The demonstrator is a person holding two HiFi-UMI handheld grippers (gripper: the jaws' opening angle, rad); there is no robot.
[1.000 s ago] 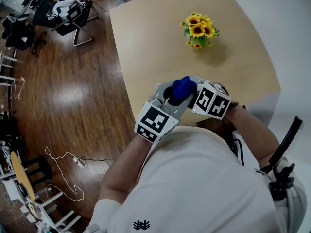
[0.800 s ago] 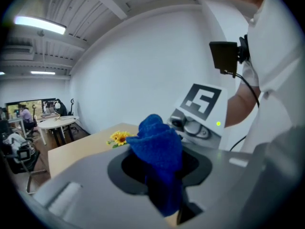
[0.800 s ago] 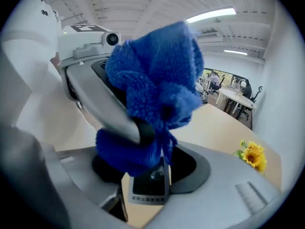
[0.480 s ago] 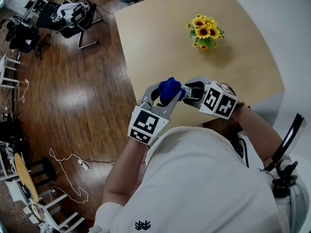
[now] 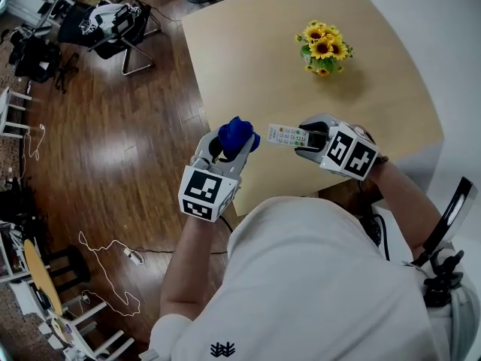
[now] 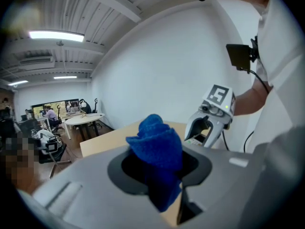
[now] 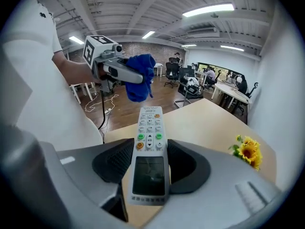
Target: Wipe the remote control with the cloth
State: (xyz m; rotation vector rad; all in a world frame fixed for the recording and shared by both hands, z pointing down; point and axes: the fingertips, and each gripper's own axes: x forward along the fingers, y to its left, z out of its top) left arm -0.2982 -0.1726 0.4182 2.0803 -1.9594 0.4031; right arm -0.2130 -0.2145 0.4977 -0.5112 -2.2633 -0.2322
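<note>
Light wooden table (image 5: 248,59) with sunflower bunch (image 5: 325,49).

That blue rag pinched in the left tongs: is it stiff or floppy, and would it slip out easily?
Probably floppy: the blue cloth bunches into soft folds above the left tongs, and a tail droops below them. It is likely light, since the bunched top keeps its puff without sagging much. Its fuzzy surface should resist slipping.

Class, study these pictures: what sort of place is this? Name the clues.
Probably an open-plan office or workshop: white desks with office chairs in the background, strip lights on a bare ribbed ceiling, and cables on the wooden floor.
</note>
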